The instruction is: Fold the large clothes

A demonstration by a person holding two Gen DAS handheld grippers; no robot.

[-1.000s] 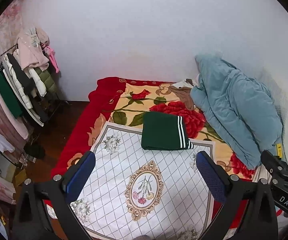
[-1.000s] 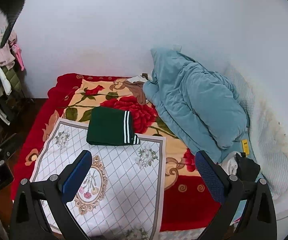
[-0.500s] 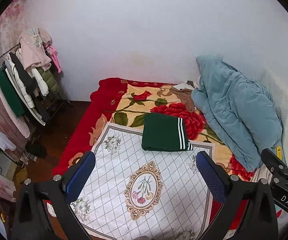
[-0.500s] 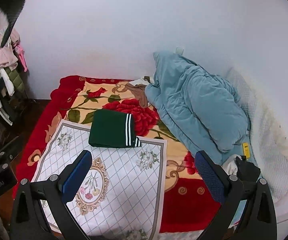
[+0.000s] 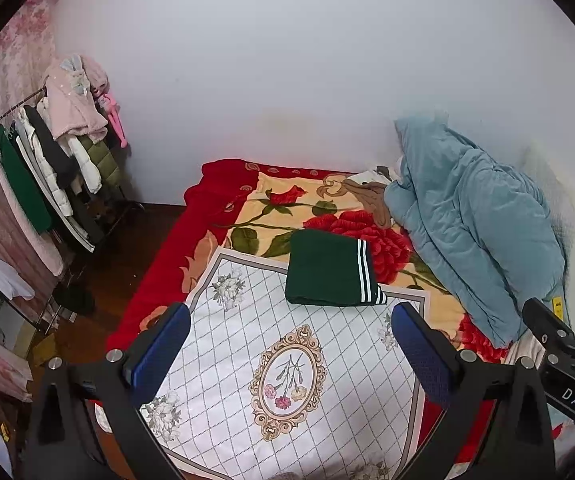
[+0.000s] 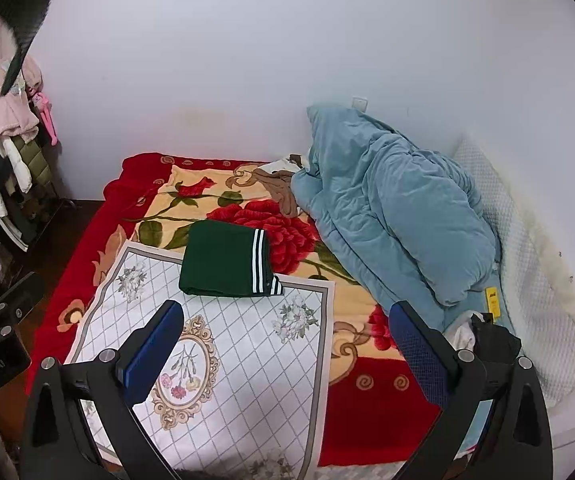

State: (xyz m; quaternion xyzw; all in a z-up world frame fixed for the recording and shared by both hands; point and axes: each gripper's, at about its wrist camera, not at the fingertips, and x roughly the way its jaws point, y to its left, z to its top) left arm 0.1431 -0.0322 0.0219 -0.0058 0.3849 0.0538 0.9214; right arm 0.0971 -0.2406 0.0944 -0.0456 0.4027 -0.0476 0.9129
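A dark green garment (image 5: 329,270) (image 6: 225,264) with white stripes at one edge lies folded into a neat rectangle at the far end of a white diamond-patterned cloth (image 5: 287,360) (image 6: 223,356) spread on the bed. My left gripper (image 5: 291,344) is held open, well back from and above the garment, with nothing between its blue pads. Just as far back hangs my right gripper (image 6: 287,340), open and holding nothing. The right gripper's body shows at the right edge of the left wrist view.
The bed carries a red floral blanket (image 5: 327,208) (image 6: 247,200). A bunched blue quilt (image 5: 467,232) (image 6: 391,208) fills its right side against a white wall. A rack of hanging clothes (image 5: 47,168) (image 6: 3,152) stands left over dark floor. Small dark and white items (image 6: 483,336) lie near the quilt.
Both views have shifted slightly, with the bed and garment sitting a little lower and further off in frame. Both grippers stay open and the garment has not moved.
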